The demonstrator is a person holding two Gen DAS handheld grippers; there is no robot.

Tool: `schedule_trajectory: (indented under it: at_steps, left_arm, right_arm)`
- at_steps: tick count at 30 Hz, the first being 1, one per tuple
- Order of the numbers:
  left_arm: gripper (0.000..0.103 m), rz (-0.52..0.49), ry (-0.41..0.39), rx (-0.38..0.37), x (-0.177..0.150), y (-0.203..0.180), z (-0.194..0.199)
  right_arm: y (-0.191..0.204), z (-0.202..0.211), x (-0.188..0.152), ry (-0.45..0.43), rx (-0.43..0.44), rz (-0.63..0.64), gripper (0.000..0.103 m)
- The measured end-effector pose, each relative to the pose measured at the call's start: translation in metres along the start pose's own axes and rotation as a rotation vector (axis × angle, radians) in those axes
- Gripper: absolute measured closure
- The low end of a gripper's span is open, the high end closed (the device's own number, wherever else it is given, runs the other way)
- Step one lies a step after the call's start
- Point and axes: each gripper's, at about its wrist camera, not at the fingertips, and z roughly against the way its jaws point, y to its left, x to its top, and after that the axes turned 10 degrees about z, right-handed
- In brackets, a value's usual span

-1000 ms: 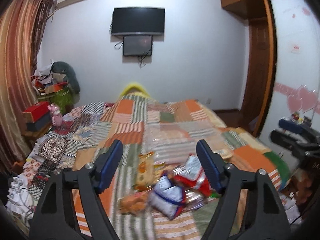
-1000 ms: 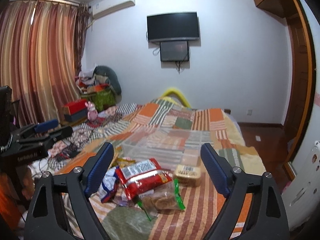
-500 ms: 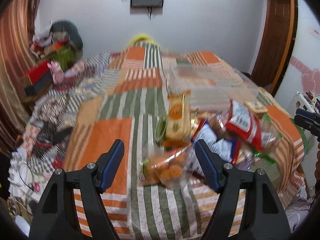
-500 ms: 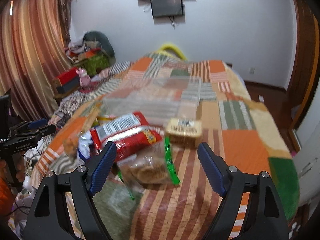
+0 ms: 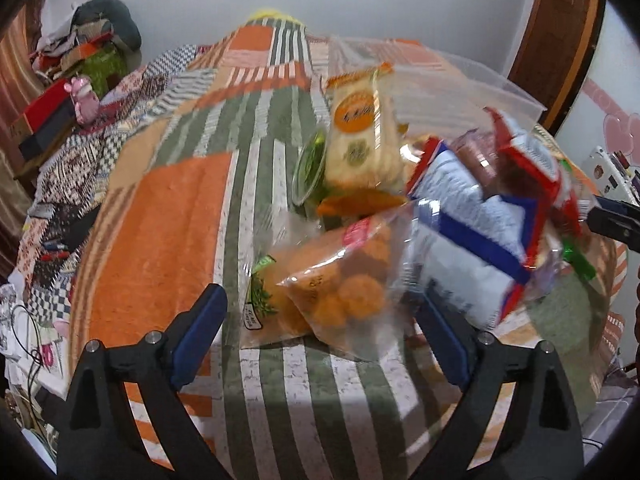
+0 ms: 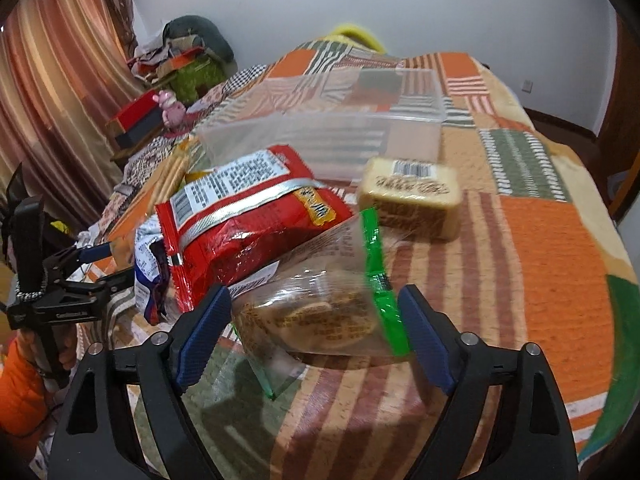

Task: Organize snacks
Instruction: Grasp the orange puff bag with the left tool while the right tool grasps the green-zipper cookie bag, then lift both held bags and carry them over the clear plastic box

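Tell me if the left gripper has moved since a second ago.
Yes. The left gripper has dropped toward the bed; the bag of orange snacks now sits between its open fingers.

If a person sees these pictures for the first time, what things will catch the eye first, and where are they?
The heap of snack packets on the patchwork bedspread catches the eye: a shiny red bag in the middle, with a clear packet of round orange snacks at the near edge, between the open left gripper. The open right gripper frames a clear packet with a green strip. Behind the heap lies an empty clear plastic box.
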Motion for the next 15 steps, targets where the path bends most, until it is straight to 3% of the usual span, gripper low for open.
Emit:
schedule_trajectory:
  at_steps: [3,8,11,15]
  left_arm:
    - [0.008,0.030,0.017,-0.010,0.003,0.005,-0.011]
    - [0.008,0.033,0.001,-0.005,0.007,0.006,-0.016]
    - [0.009,0.024,-0.017,-0.006,0.008,0.006,-0.017]
    - [0.022,0.020,-0.054,-0.021,0.006,0.005,-0.010]
  right_arm:
    - [0.001,-0.007,0.001,0.016,-0.003,0.020,0.006]
    - [-0.001,-0.017,-0.001,0.040,0.009,0.013,0.004]
    - [0.000,-0.014,-0.001,0.029,0.005,0.020,0.007]
    - [-0.001,-0.012,-0.003,0.019,0.041,0.018,0.021]
